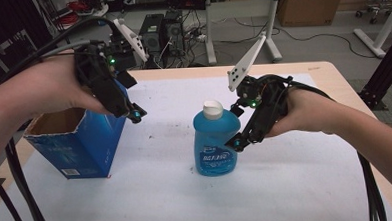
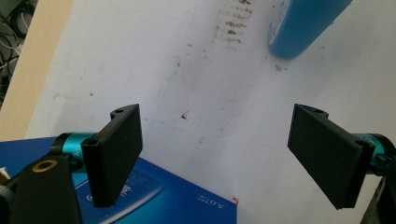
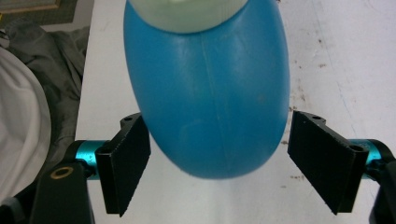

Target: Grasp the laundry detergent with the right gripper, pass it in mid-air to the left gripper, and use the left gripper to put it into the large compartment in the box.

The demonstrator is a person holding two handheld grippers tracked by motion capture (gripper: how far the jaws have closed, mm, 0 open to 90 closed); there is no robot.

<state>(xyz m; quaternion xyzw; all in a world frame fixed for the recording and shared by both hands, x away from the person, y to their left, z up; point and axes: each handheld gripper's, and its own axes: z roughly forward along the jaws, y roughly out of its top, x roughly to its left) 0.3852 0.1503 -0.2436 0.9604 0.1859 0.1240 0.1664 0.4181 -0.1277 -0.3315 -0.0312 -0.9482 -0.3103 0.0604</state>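
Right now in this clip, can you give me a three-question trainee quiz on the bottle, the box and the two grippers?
1. True or false: the blue bottle stands upright.
2. Which gripper has the bottle between its fingers: A left gripper, B right gripper?
3. What stands under the left gripper?

Key
1. True.
2. B; its fingers are spread, with a gap showing on the right side.
3. The open blue box.
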